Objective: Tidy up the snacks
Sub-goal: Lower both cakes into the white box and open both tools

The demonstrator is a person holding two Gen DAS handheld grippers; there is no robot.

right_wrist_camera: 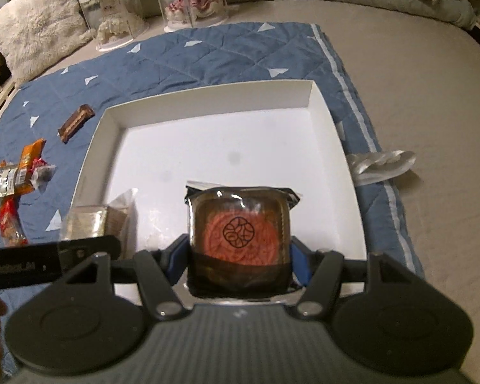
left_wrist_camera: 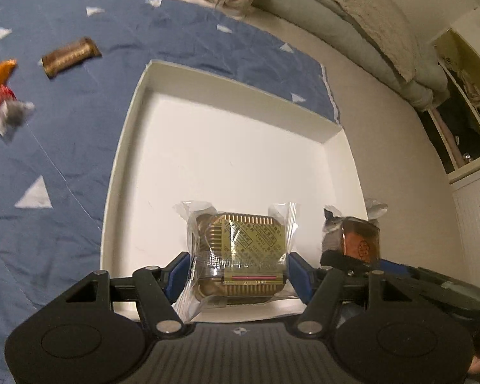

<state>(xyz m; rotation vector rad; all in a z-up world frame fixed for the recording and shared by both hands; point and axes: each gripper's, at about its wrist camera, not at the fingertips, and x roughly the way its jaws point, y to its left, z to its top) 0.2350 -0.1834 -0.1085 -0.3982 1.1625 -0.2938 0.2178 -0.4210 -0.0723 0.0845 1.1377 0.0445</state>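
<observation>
Over the near edge of the white box [right_wrist_camera: 323, 108], the left gripper [left_wrist_camera: 238, 268] clamps a gold-wrapped cake [left_wrist_camera: 240, 249] and the right gripper [right_wrist_camera: 238, 256] clamps a red-topped cake [right_wrist_camera: 240, 233]. More snacks, perhaps candy bars [right_wrist_camera: 19, 172], lie left on the blue quilt [left_wrist_camera: 64, 166].

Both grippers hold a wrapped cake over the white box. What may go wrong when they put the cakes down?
1. The left gripper and right gripper are close side by side over the near end of the white box, so they may bump each other.
2. The gold cake is held near the near wall; it may catch on the rim or land outside.
3. The red cake sits in slippery film, so it may slide or tilt when released.
</observation>
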